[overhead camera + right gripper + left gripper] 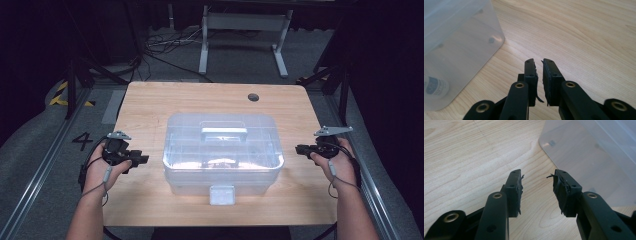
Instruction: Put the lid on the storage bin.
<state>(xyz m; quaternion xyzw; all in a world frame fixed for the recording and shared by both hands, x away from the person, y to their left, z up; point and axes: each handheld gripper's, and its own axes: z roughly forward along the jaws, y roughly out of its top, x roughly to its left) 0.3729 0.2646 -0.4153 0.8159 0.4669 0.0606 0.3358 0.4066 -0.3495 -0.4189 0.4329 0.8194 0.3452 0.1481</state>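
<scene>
A clear plastic storage box (222,150) with a lid, a top handle (224,133) and a front latch (222,195) stands in the middle of the wooden table (150,105). My left gripper (142,160) hovers left of the box, pointing at it, jaws open and empty. In the left gripper view the left gripper (537,178) faces a lower corner of the box (594,157). My right gripper (298,149) is to the right of the box. In the right gripper view the right gripper (538,61) shows a narrow gap with nothing in it, beside the box (456,37).
A small white bottle with a blue label (435,86) lies inside the box. A round cable hole (253,97) sits near the table's far edge. Beyond the table stand a white metal frame (245,30) and loose floor cables (165,47).
</scene>
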